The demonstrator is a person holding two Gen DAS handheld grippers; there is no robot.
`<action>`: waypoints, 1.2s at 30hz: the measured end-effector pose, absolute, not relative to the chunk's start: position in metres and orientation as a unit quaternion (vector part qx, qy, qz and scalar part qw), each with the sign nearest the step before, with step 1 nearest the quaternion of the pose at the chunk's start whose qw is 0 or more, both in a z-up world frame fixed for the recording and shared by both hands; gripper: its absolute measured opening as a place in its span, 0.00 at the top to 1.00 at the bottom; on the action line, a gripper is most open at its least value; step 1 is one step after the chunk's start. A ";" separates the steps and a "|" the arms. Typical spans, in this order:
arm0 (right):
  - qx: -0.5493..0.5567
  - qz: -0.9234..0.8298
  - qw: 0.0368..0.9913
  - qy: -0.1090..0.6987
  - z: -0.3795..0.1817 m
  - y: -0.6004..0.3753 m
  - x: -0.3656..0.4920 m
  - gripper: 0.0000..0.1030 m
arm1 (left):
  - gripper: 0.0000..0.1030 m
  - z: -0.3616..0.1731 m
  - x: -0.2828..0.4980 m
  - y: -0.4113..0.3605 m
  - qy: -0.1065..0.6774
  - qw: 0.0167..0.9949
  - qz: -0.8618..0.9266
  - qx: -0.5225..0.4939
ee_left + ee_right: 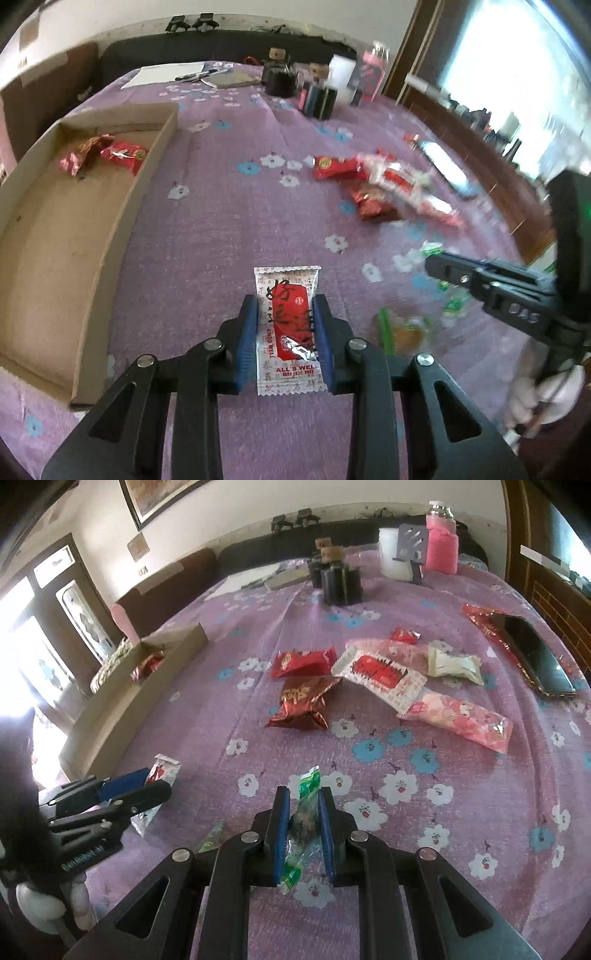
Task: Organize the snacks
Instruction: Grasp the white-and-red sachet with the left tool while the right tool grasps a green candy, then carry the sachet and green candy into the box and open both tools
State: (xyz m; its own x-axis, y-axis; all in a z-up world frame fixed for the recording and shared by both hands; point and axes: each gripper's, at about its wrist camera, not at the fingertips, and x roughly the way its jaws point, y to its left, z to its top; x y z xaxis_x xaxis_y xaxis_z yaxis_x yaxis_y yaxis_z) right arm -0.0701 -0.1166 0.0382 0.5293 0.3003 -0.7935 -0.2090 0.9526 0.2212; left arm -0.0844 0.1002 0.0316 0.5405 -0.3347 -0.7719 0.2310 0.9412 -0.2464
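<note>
My left gripper (284, 301) is shut on a white and red snack packet (290, 328), held above the purple flowered cloth. A shallow cardboard box (122, 221) lies to its left with two red snacks (105, 153) at its far end. My right gripper (303, 794) is shut on a green and clear snack packet (304, 819). It shows in the left wrist view (439, 266) at the right. The left gripper shows in the right wrist view (147, 782) at the left. A pile of red, white and pink snacks (373, 679) lies in the middle of the table.
A phone (535, 657) lies on a red wrapper at the right edge. Black holders (340, 579), a white cup, a pink bottle (441, 542) and papers stand at the far end. More green packets (406, 328) lie near the right gripper.
</note>
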 end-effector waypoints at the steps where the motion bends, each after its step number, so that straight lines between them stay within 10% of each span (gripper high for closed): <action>1: 0.051 0.148 0.873 0.461 0.040 -0.117 -0.070 0.84 | 0.74 0.035 -0.086 0.105 0.447 0.877 -0.163 -0.065; 17: 0.075 0.240 0.859 0.446 0.096 -0.040 -0.057 0.85 | 0.74 0.105 -0.069 0.258 0.406 0.906 -0.070 -0.097; 36: 0.036 0.282 0.814 0.507 0.065 0.143 0.063 0.85 | 0.73 0.049 0.086 0.320 0.449 0.880 -0.020 -0.154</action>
State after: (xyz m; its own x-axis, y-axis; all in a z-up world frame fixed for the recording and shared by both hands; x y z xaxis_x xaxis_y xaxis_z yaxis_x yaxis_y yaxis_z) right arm 0.0633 0.1427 0.0651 0.3274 0.4947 -0.8051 -0.4224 0.8387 0.3436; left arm 0.0858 0.3199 0.0486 0.5958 -0.1733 -0.7842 -0.1040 0.9516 -0.2893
